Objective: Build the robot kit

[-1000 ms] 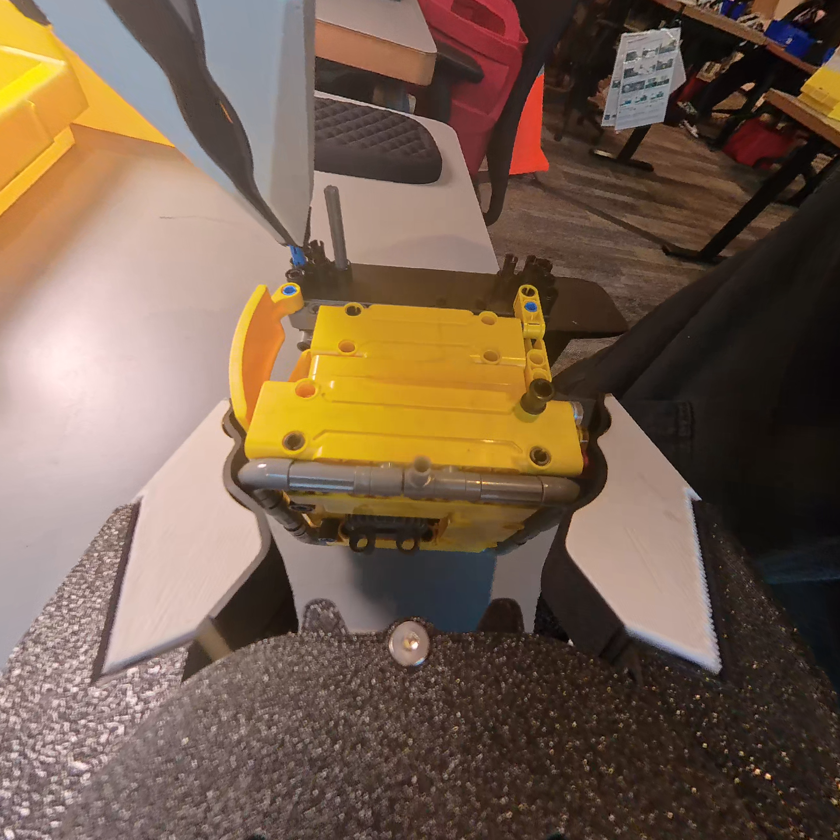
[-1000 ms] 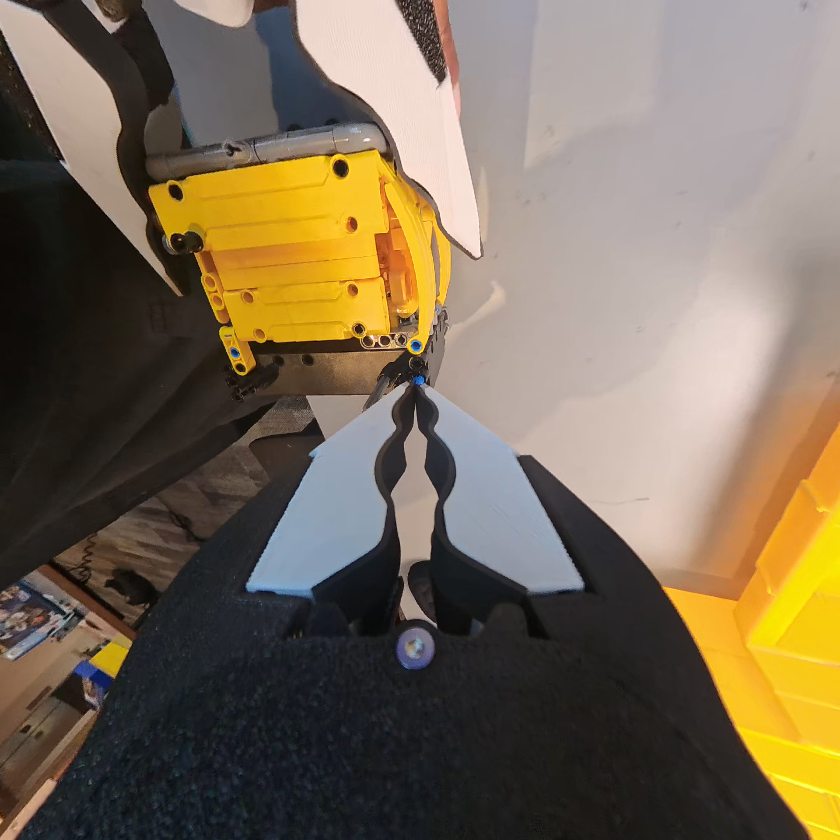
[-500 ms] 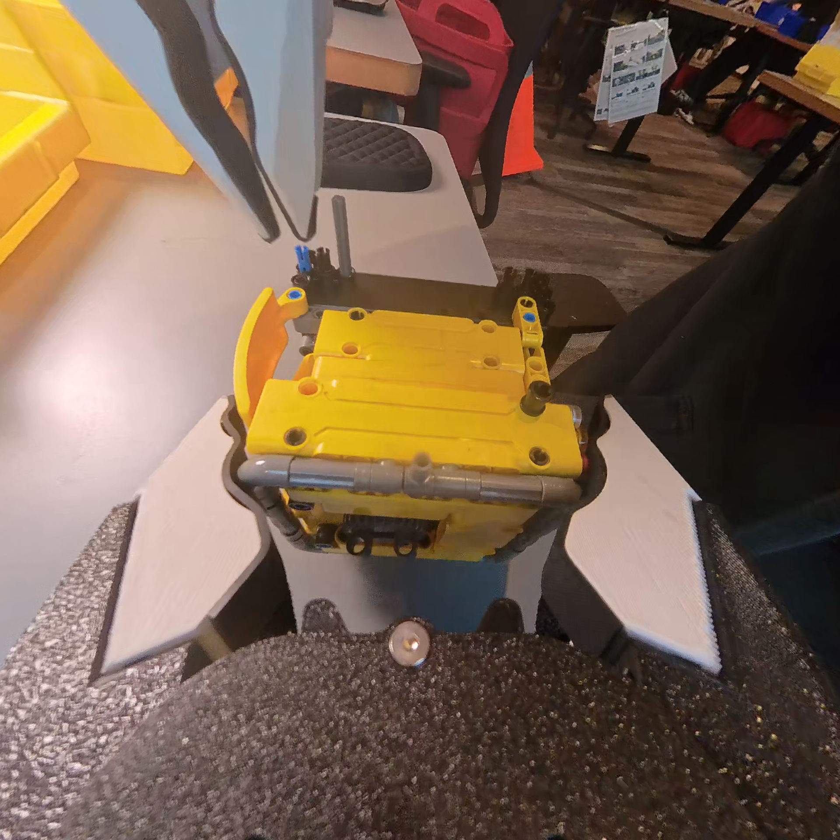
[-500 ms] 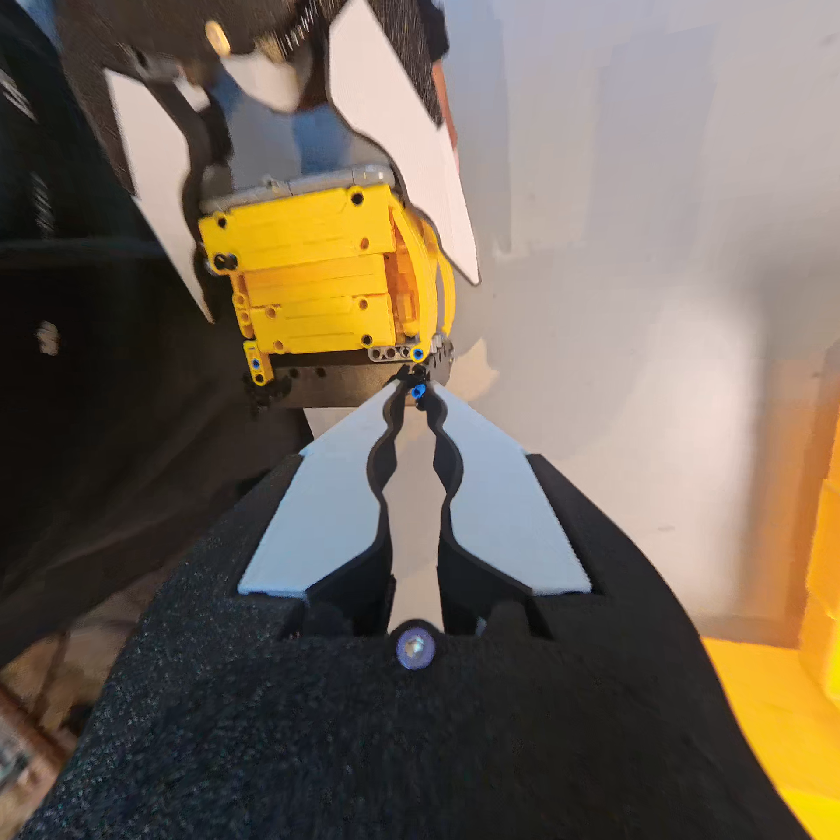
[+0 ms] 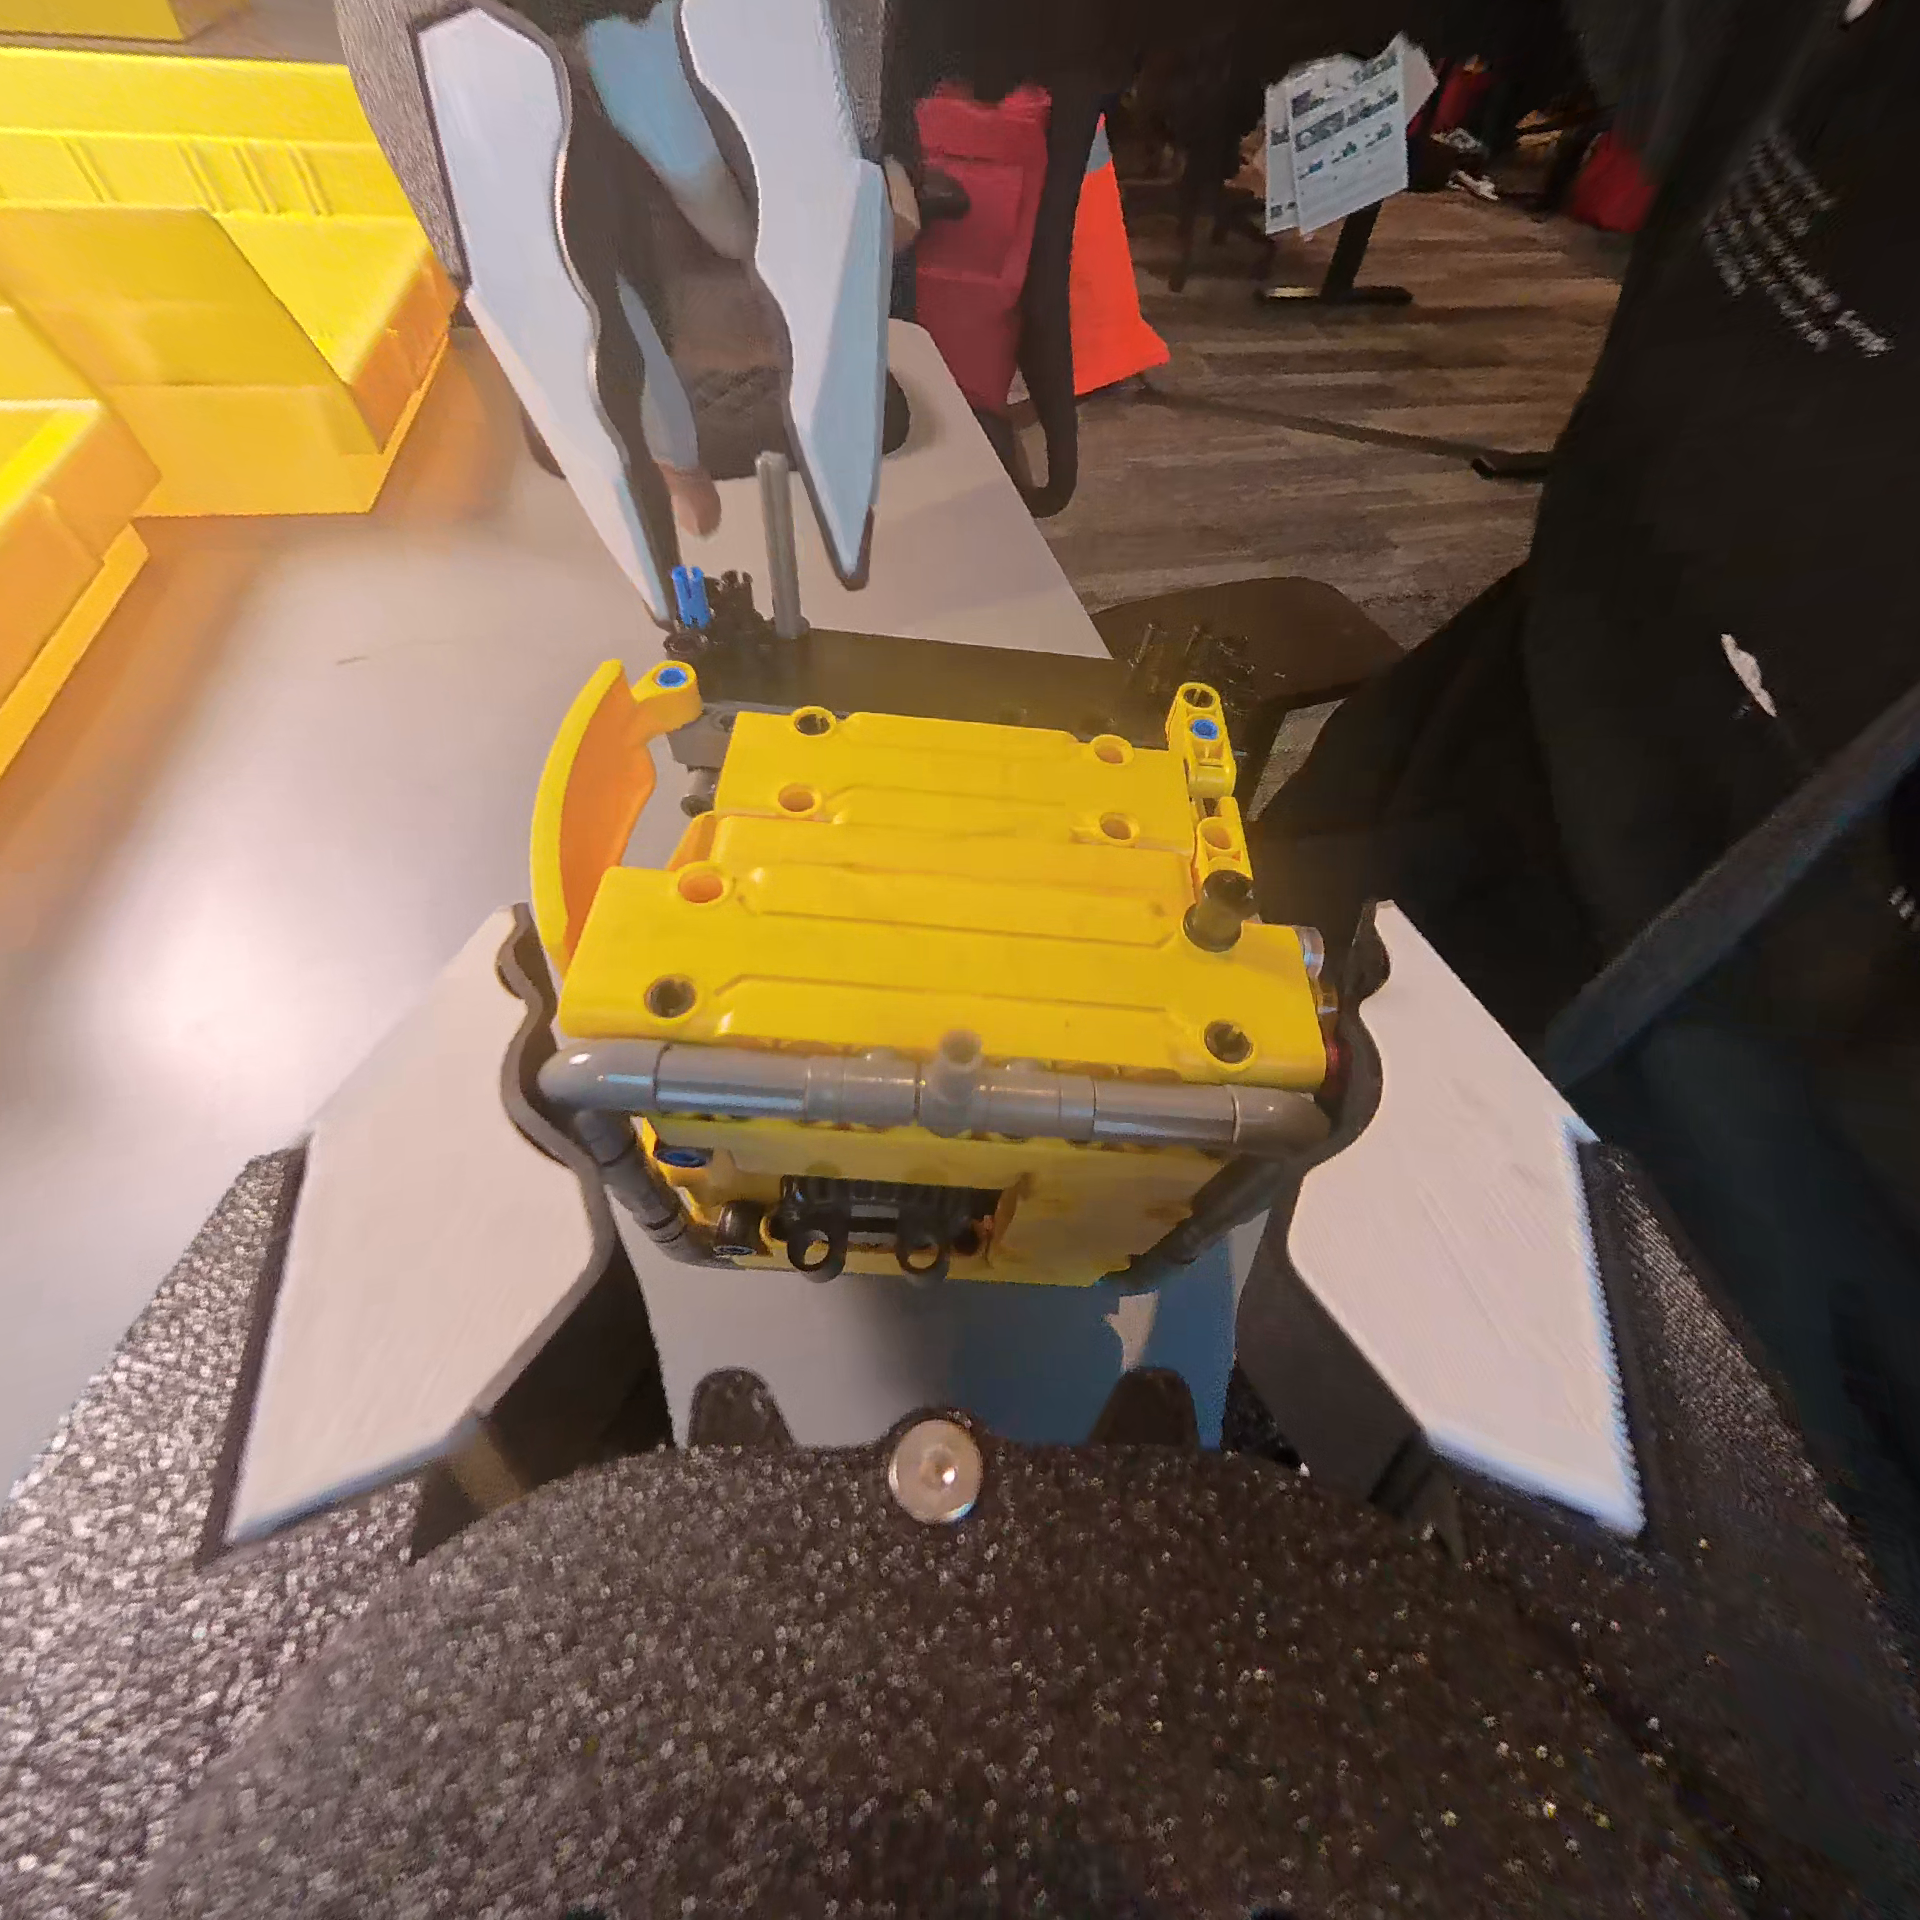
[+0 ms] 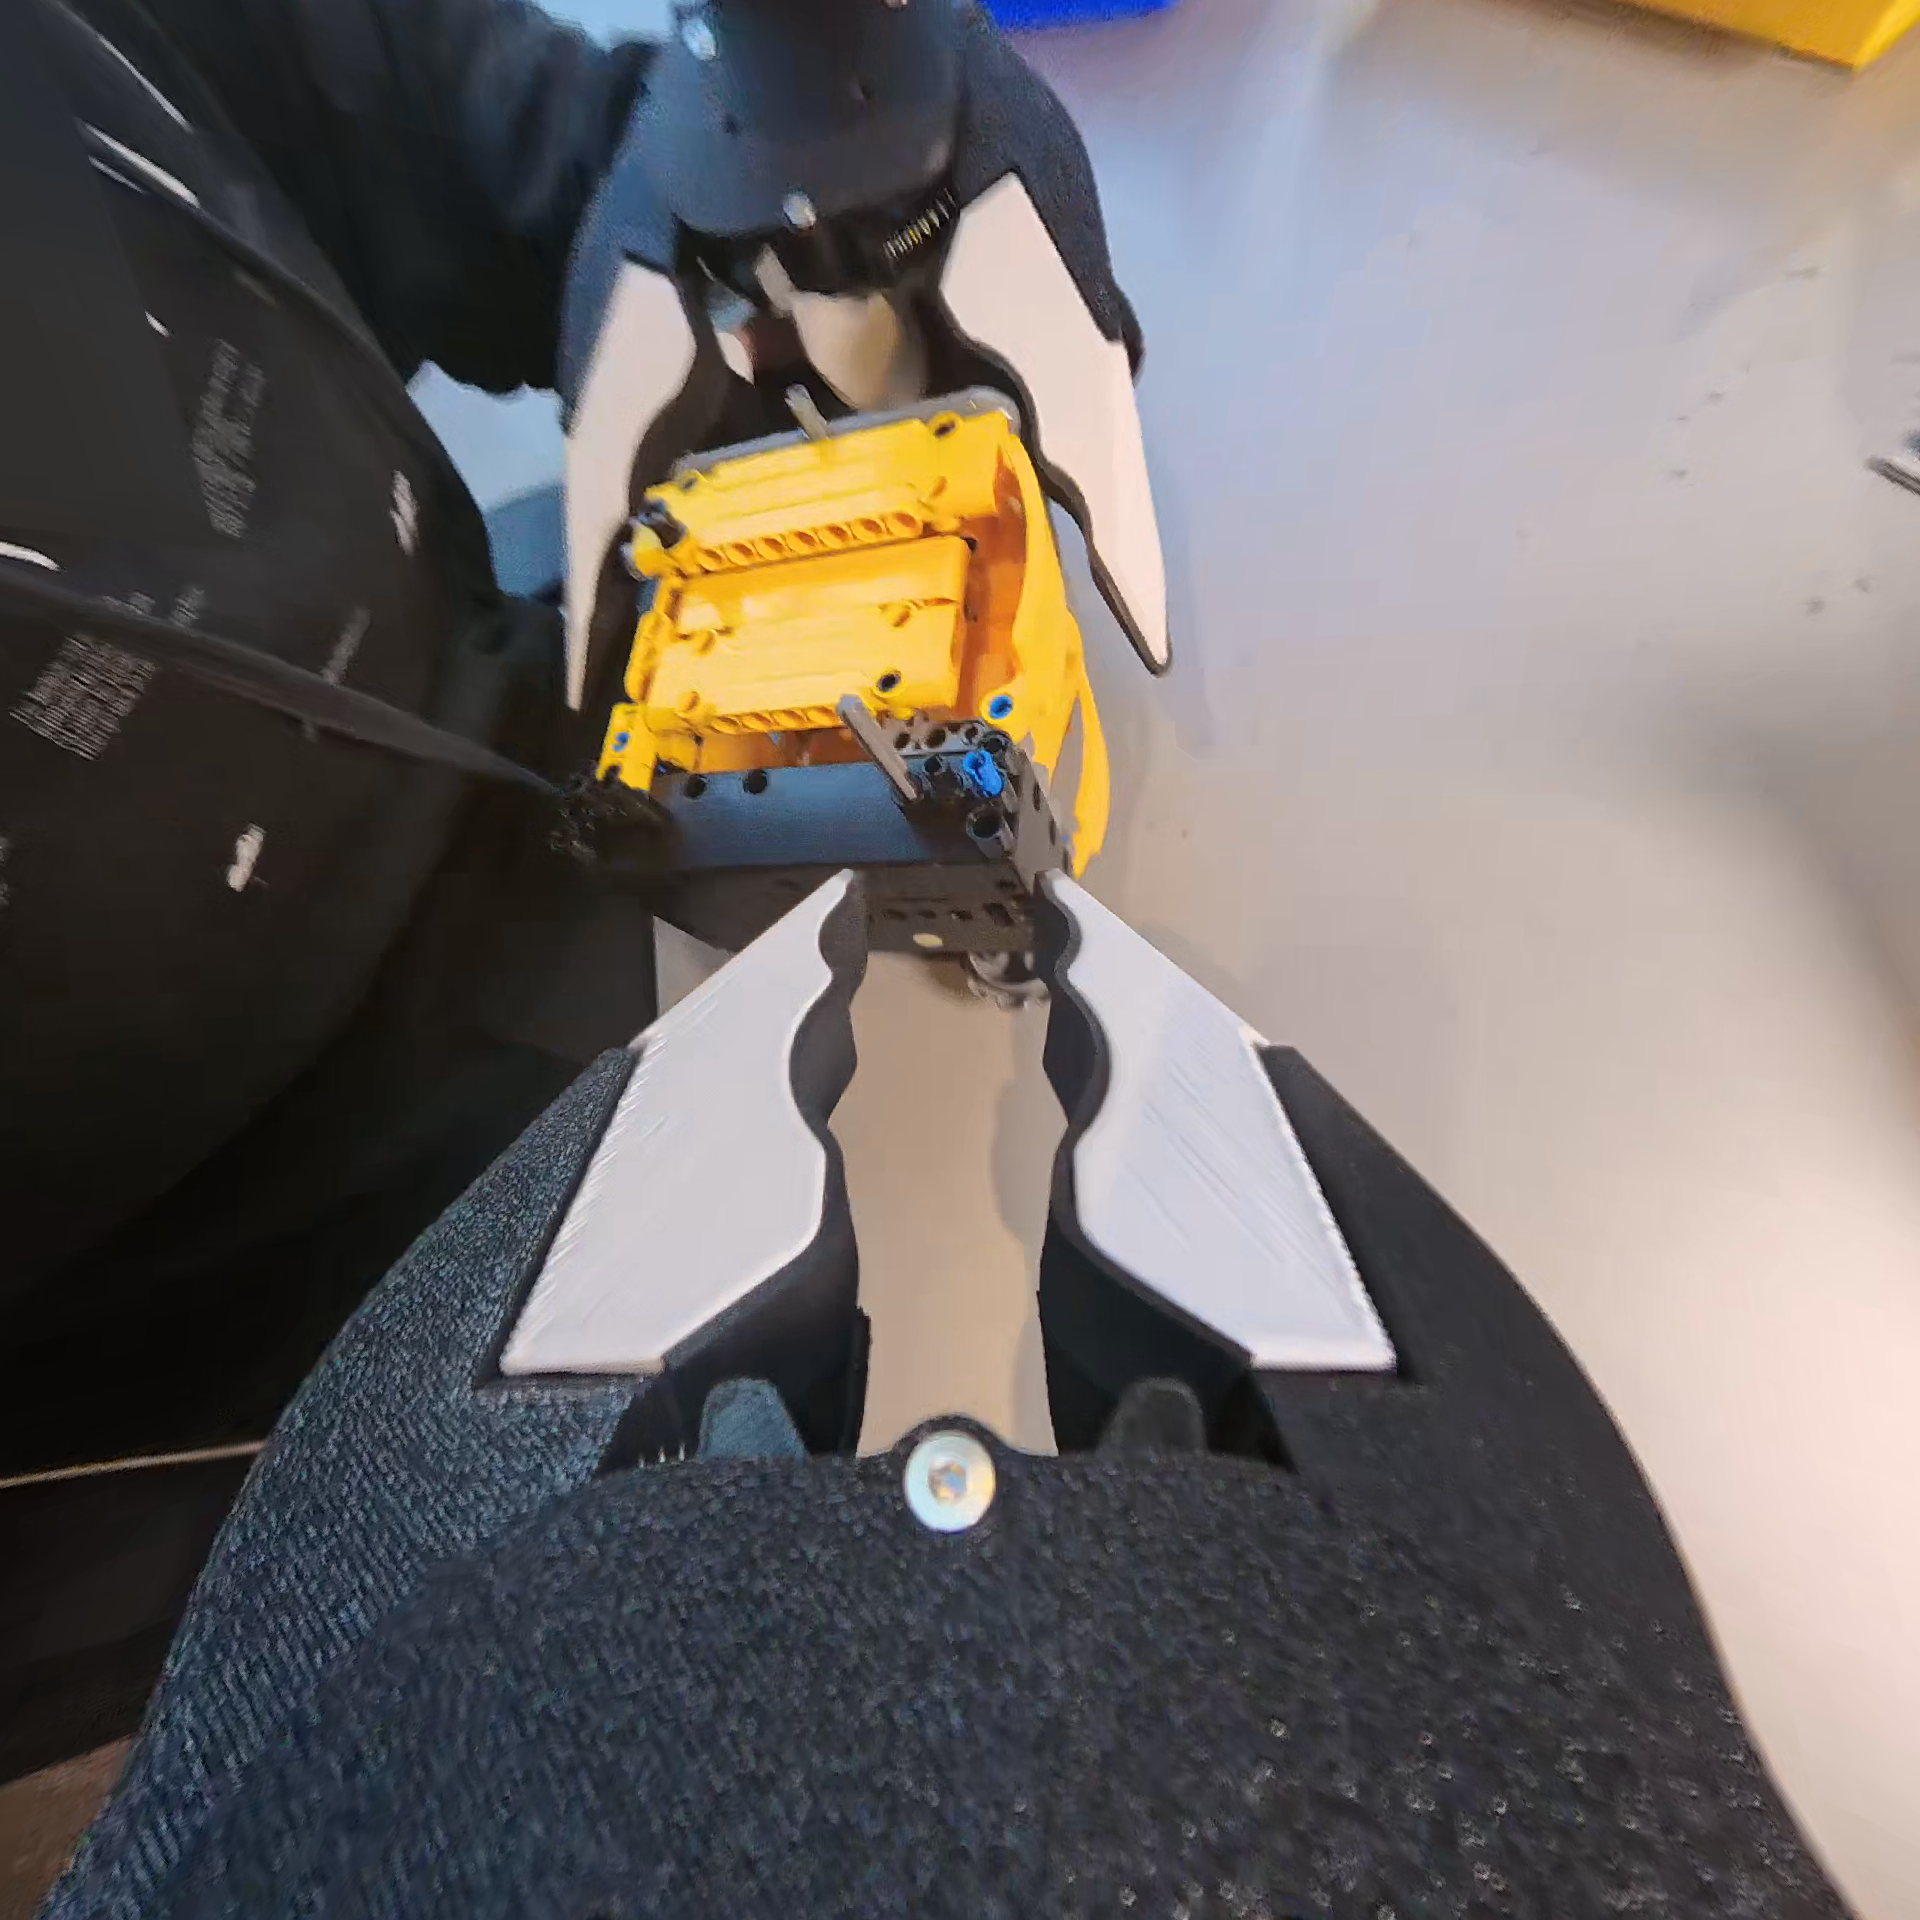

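In the left wrist view, our left gripper [image 5: 940,1039] clamps a yellow brick-built model [image 5: 925,935] across its width, jaws spread wide against both sides, apparently to hold it level above the grey table [image 5: 208,831]. Our right gripper [image 5: 753,582] hangs over the model's far edge, fingers parted, just above a blue pin [image 5: 683,594] and an upright grey axle [image 5: 777,540] on the black end section. Yellow bins [image 5: 187,343] sit well behind. In the right wrist view, our right gripper [image 6: 945,883] stands partly open and empty, its tips flanking the model's [image 6: 831,603] black end section [image 6: 831,821], with the blue pin [image 6: 977,770] just beyond them.
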